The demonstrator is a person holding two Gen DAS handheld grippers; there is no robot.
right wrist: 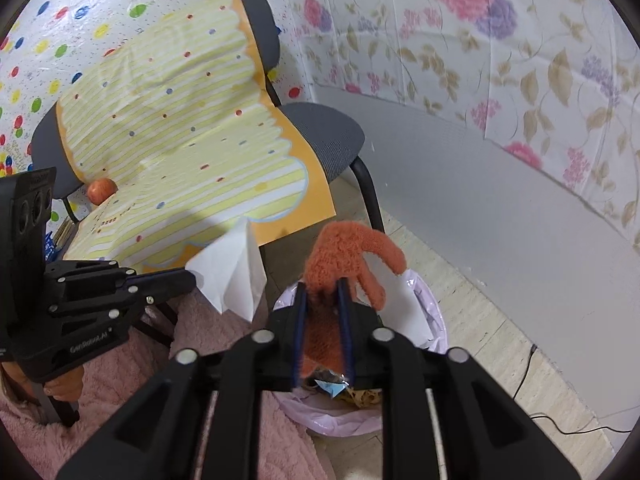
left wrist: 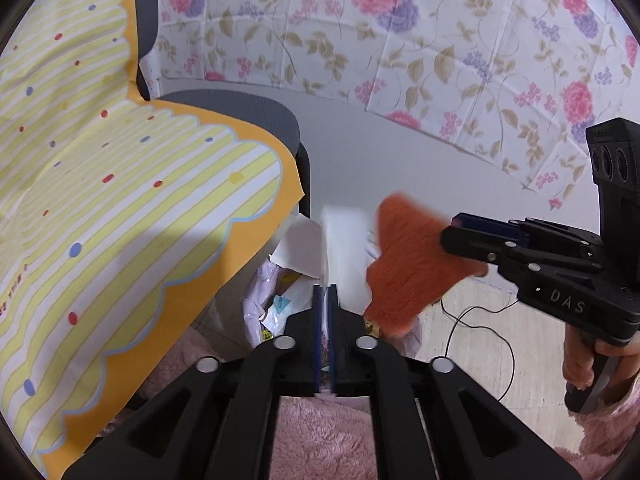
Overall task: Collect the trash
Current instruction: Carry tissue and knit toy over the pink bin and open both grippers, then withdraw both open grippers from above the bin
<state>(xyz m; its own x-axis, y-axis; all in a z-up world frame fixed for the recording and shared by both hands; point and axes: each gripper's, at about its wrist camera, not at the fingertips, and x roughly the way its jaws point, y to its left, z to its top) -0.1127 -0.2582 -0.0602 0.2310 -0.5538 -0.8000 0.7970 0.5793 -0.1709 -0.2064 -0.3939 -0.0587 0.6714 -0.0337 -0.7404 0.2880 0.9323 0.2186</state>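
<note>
My left gripper (left wrist: 326, 292) is shut on a white tissue (left wrist: 344, 252), which also shows in the right wrist view (right wrist: 232, 276) held out from the left gripper (right wrist: 188, 276). My right gripper (right wrist: 324, 292) is shut on a fuzzy orange glove (right wrist: 344, 256), seen from the left wrist view as an orange piece (left wrist: 408, 268) in the right gripper (left wrist: 452, 232). Both are held above a bin with a pale pink liner (right wrist: 432, 312) that holds paper and wrappers (left wrist: 280, 304).
A grey chair (right wrist: 320, 136) draped with a yellow striped paper sheet (right wrist: 180, 120) stands left of the bin. An orange fruit (right wrist: 102, 190) lies on the sheet. A floral-covered wall (left wrist: 400, 60) is behind. A black cable (right wrist: 560, 420) runs on the floor.
</note>
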